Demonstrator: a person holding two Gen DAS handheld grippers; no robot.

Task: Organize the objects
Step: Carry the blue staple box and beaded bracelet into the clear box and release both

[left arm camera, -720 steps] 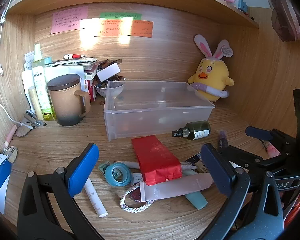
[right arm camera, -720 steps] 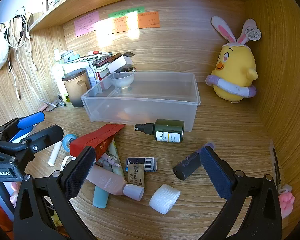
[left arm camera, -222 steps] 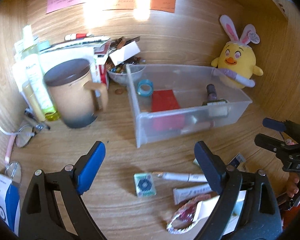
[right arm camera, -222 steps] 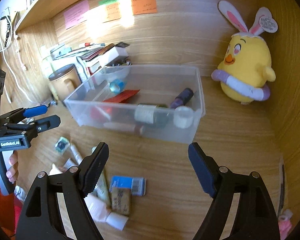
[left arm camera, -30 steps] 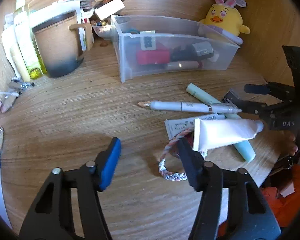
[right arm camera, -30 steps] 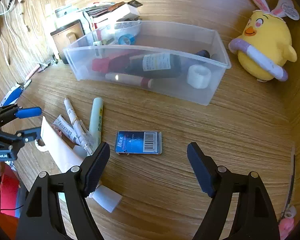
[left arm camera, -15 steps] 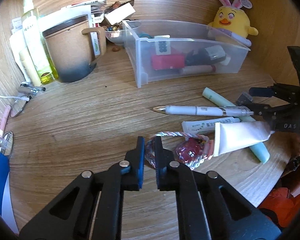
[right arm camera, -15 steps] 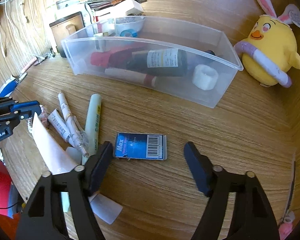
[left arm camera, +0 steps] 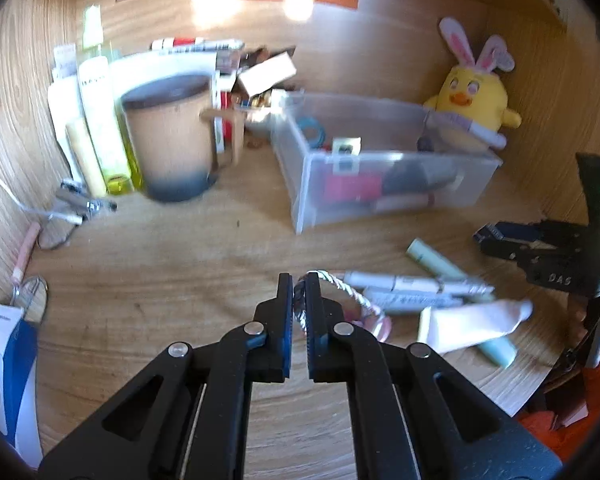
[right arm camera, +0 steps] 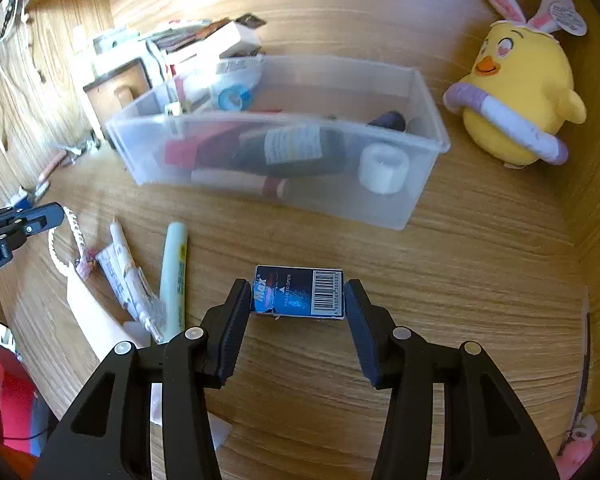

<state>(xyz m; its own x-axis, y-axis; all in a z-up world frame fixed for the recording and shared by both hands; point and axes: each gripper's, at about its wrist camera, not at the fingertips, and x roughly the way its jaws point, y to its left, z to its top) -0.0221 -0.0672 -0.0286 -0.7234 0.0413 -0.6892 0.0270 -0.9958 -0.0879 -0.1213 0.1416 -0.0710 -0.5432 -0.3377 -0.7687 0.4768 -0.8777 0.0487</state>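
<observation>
A wooden table (right arm camera: 480,264) in a wood-walled nook carries a clear bin (right arm camera: 428,120) at the far side, already holding bottles and tape. Near it, the right hand-held gripper (right arm camera: 298,312) stands half open, its fingers flanking the blue box (right arm camera: 300,292); closing squarely across the short ends should keep it level. The left hand-held gripper (left arm camera: 299,308) is pinched shut on the braided cord loop (left arm camera: 340,286), at the table's left; lift it high enough for its charm to clear the pens.
</observation>
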